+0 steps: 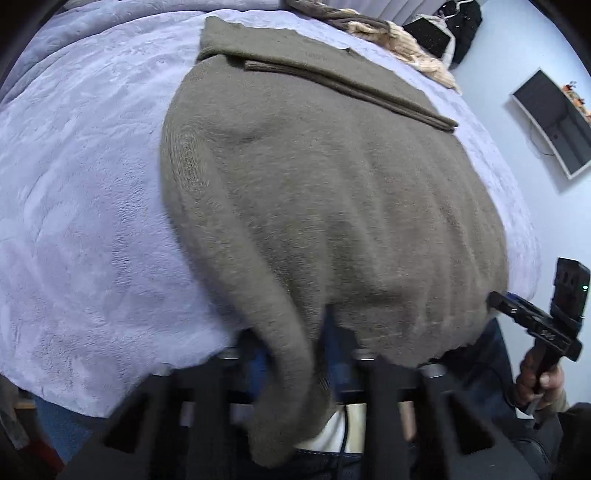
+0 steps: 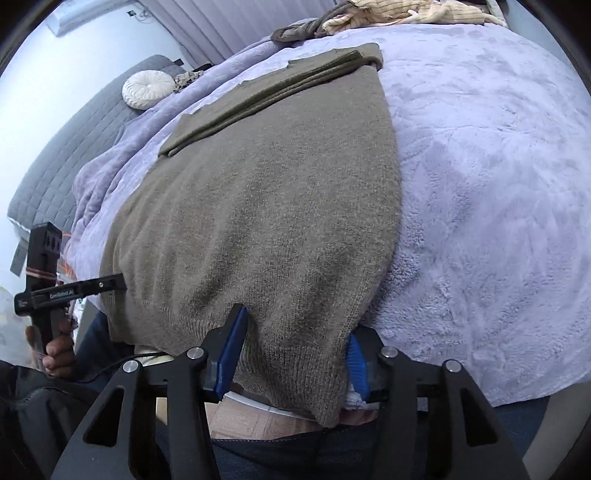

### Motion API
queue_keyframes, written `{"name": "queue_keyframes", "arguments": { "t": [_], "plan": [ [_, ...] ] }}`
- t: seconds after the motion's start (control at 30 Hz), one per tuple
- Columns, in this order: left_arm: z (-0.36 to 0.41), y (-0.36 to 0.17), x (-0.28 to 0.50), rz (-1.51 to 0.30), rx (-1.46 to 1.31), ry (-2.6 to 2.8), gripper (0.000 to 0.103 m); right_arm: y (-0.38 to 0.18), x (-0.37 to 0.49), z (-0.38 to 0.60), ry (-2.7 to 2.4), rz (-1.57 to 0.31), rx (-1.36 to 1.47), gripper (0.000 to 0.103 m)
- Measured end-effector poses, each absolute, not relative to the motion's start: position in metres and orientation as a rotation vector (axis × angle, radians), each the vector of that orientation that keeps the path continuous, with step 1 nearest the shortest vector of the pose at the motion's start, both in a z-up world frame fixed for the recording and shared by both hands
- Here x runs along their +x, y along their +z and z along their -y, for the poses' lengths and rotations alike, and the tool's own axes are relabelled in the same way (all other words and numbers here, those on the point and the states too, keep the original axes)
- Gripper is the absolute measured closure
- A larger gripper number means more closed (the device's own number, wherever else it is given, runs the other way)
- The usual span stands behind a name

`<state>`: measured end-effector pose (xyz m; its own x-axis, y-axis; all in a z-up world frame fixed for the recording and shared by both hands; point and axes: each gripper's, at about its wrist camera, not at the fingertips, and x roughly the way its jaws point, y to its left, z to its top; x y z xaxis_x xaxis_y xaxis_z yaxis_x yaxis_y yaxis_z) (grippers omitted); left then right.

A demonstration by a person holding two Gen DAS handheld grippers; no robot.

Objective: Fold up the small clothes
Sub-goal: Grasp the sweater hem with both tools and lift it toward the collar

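An olive-brown knit sweater point(image 1: 317, 192) lies on a lavender fleece blanket point(image 1: 81, 192) on the bed, with one sleeve folded across its far end. It also shows in the right wrist view point(image 2: 266, 206). Its near hem hangs over the bed edge and drapes over both grippers. My left gripper point(image 1: 295, 354) sits under the hem with cloth between its fingers; its jaws are mostly hidden. My right gripper point(image 2: 295, 350) has its blue pads point(image 2: 232, 343) spread wide around the hem corner. Each gripper shows in the other view, the right point(image 1: 532, 317) and the left point(image 2: 74, 288).
A pile of tan and brown clothes point(image 2: 388, 14) lies at the far end of the bed. A round white cushion point(image 2: 147, 88) rests on a grey quilt point(image 2: 74, 129) at left. A wall-mounted monitor point(image 1: 554, 122) is at right. The person's jeans point(image 2: 332, 454) are below the bed edge.
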<state>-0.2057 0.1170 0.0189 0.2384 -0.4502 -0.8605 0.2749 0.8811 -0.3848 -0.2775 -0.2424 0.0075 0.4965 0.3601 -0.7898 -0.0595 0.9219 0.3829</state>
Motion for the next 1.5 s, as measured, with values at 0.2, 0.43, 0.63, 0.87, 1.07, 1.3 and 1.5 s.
{"name": "queue_keyframes", "arguments": {
  "t": [0.2, 0.43, 0.63, 0.87, 1.07, 1.3, 1.5],
  "plan": [
    [-0.116, 0.056, -0.211, -1.122, -0.155, -0.494, 0.089, 0.031, -0.281, 0.249, 0.351, -0.965, 0.396, 0.09],
    [-0.125, 0.109, -0.192, -1.009, -0.181, -0.472, 0.089, 0.091, -0.271, 0.261, 0.428, -0.804, 0.469, 0.09],
    [-0.126, 0.137, -0.166, -0.926, -0.26, -0.456, 0.089, 0.129, -0.254, 0.27, 0.463, -0.711, 0.519, 0.09],
    [-0.127, 0.148, -0.129, -0.912, -0.318, -0.415, 0.089, 0.151, -0.225, 0.278, 0.434, -0.653, 0.568, 0.091],
    [-0.116, 0.148, -0.095, -0.937, -0.301, -0.368, 0.089, 0.155, -0.186, 0.286, 0.371, -0.655, 0.6, 0.091],
    [-0.108, 0.151, -0.063, -0.965, -0.301, -0.334, 0.089, 0.163, -0.148, 0.287, 0.331, -0.674, 0.597, 0.091],
    [-0.103, 0.157, -0.04, -0.974, -0.305, -0.318, 0.089, 0.17, -0.123, 0.287, 0.308, -0.696, 0.578, 0.091]
  ]
}}
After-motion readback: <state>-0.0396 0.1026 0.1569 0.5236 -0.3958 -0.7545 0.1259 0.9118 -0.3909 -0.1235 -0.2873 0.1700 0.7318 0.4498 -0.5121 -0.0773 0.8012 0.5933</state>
